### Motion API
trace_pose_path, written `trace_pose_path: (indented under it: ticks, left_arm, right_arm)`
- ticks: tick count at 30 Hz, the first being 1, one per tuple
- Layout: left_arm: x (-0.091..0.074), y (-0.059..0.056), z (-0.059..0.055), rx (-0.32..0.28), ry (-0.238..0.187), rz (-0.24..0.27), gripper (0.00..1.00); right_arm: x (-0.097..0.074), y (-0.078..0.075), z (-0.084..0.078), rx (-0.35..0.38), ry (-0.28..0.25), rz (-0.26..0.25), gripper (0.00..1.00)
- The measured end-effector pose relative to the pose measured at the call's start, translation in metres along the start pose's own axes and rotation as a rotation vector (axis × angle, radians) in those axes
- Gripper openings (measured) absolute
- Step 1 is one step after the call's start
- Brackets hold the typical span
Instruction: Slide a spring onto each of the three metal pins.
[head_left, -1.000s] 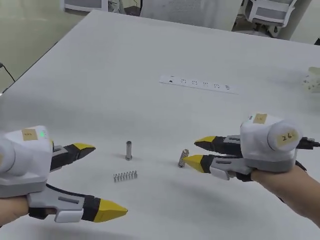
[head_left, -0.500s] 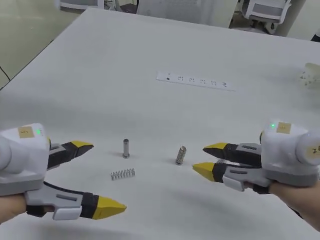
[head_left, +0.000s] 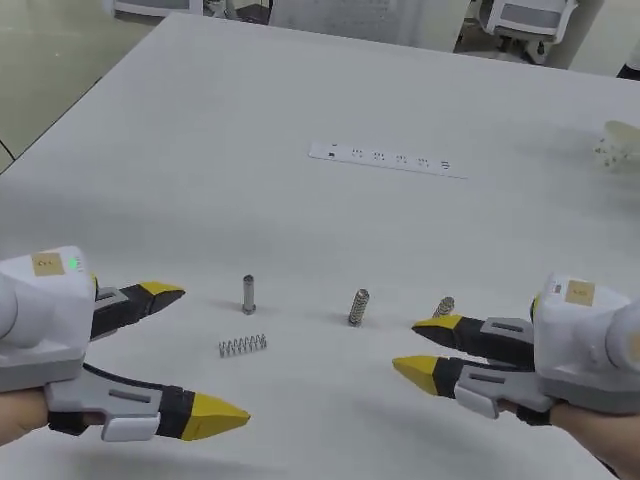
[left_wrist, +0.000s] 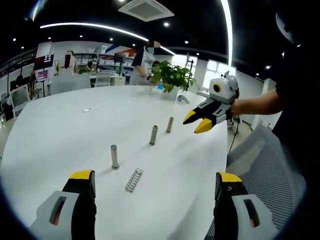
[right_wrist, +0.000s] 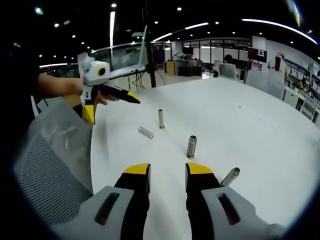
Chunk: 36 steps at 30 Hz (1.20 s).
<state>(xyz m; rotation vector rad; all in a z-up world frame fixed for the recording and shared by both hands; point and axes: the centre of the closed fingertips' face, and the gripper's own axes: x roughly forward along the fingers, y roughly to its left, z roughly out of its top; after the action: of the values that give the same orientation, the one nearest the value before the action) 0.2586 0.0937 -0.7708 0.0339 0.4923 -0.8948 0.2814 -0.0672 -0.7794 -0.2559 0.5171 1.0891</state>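
Shows one loose spring (head_left: 243, 345) lying flat on the white table (head_left: 200, 150), just on the near side of the bare pin (head_left: 248, 295), which stands upright and uncovered. Finds, to the right, a second pin (head_left: 357, 307) already wearing its coil. Farther right, a third pin (head_left: 444, 306), also coiled, just beside the far jaw of the right gripper (head_left: 420, 345). Well off toward the far side, a power strip (head_left: 378, 158).

Catches the left gripper (head_left: 195, 352) spread wide and gripping nothing, with the loose spring just right of its gap, roughly level with it and apart from both tips. Catches the right gripper parted by only a narrow slit, likewise holding nothing, well apart from the loose spring.

By the look of it, a thin wire coil: very light, springy along its length, apt to roll or skip away if nudged side-on, and to squash or shoot out if pinched hard. Better to take hold lightly across the coil near one end, leaving the other end's opening free for the pin's top. Probably calls for a short reach to the right with the left gripper before closing. Worth minding the bare pin too, slim and perhaps free-standing, so liable to topple if bumped.
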Motion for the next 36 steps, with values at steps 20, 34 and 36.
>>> trace_pose_path:
  ticks: [20,34,36]
  left_arm:
    - [-0.005,-0.002,0.002,-0.016,-0.01,-0.001,0.97]
    - [-0.011,0.0,0.0,-0.018,-0.01,0.006,0.96]
    - [-0.011,0.0,-0.001,-0.018,-0.009,0.006,0.96]
  right_arm:
    - [-0.002,0.016,-0.024,-0.014,0.072,0.022,0.3]
    - [0.018,0.03,-0.013,-0.126,0.109,0.082,0.29]
    - [0.024,0.032,-0.008,-0.143,0.109,0.095,0.29]
